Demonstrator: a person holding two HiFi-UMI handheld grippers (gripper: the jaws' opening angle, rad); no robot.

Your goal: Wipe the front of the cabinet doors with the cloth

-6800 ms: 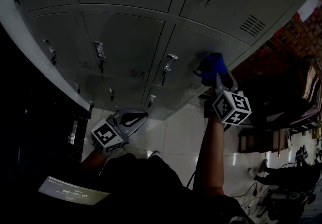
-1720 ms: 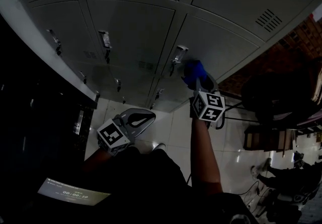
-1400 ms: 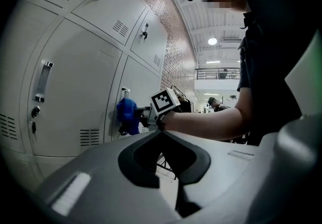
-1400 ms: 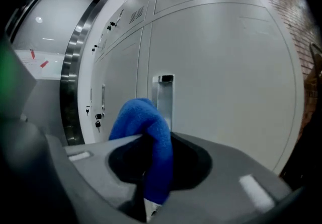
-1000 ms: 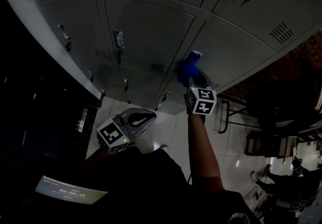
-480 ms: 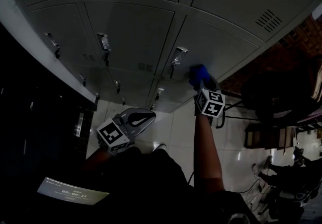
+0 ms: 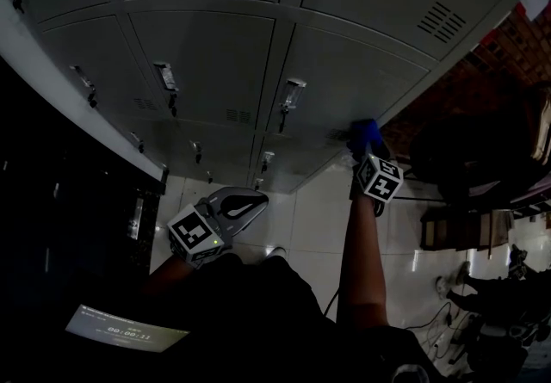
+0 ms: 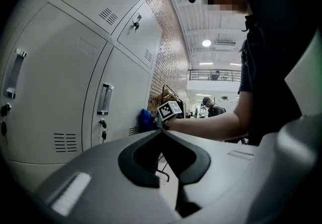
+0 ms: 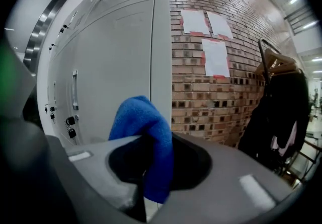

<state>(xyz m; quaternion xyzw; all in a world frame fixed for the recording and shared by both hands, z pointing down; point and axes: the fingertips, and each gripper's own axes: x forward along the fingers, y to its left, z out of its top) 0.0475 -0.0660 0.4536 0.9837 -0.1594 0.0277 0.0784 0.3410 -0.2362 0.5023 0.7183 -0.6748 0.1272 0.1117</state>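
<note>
The left tool [image 7: 244, 200] is being held low beside the person's body, well apart from the cabinet, with its jaws being kept together on nothing [image 8: 173, 177]. Open tiled floor [image 7: 303, 216] is being left between it and the cabinet's base. Farther out, at the end of the outstretched right arm [image 7: 360, 252], the right tool [image 7: 367, 151] is being kept clamped on the single blue cloth [image 7: 365, 132], which is being pinched between the jaws and folded over them [image 9: 143, 137]. The cloth is being held up to the front of a grey cabinet door [image 7: 349, 80], at that door's lower right corner, close to the cabinet's outer edge [image 9: 162, 67]. Two upright handles [image 8: 104, 98] [image 8: 12, 74] are being shown on the nearest doors in the left gripper view. Just past the edge a brick wall [image 9: 201, 97] is being shown carrying three paper sheets [image 9: 215, 57], and room on that side is being narrowed by one rack of dark clothing [image 9: 271, 112].
</note>
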